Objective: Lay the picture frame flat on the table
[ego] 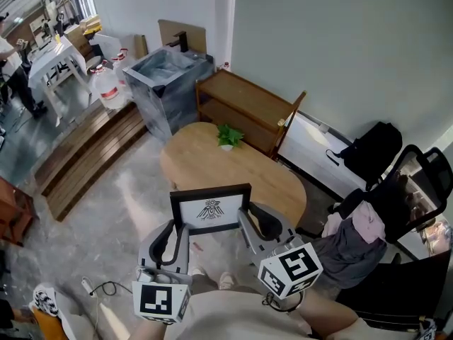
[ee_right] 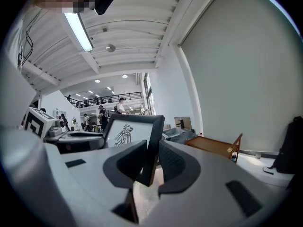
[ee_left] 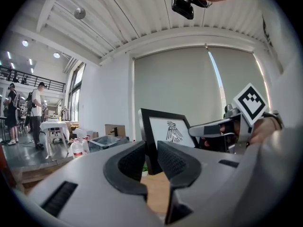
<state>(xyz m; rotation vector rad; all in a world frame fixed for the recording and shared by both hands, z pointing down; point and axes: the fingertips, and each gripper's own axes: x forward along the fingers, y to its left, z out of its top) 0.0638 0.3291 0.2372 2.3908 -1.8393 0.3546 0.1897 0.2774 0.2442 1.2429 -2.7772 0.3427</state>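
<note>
Black frame edges hidden between fingers.

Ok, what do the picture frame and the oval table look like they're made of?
The picture frame: matte black border, probably painted wood or plastic, no grain visible. The table: light tan top with a smooth, even sheen, likely wood or wood-look laminate.

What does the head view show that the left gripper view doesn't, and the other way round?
Head view only: the black backpack, the wooden shelf, and both side edges of the picture frame gripped at once. Left gripper view only: the left claw with its jaws closed on the frame's edge, the ceiling and the head camera. Both: the upright frame with its bird print, the right claw and the water bottles.
</note>
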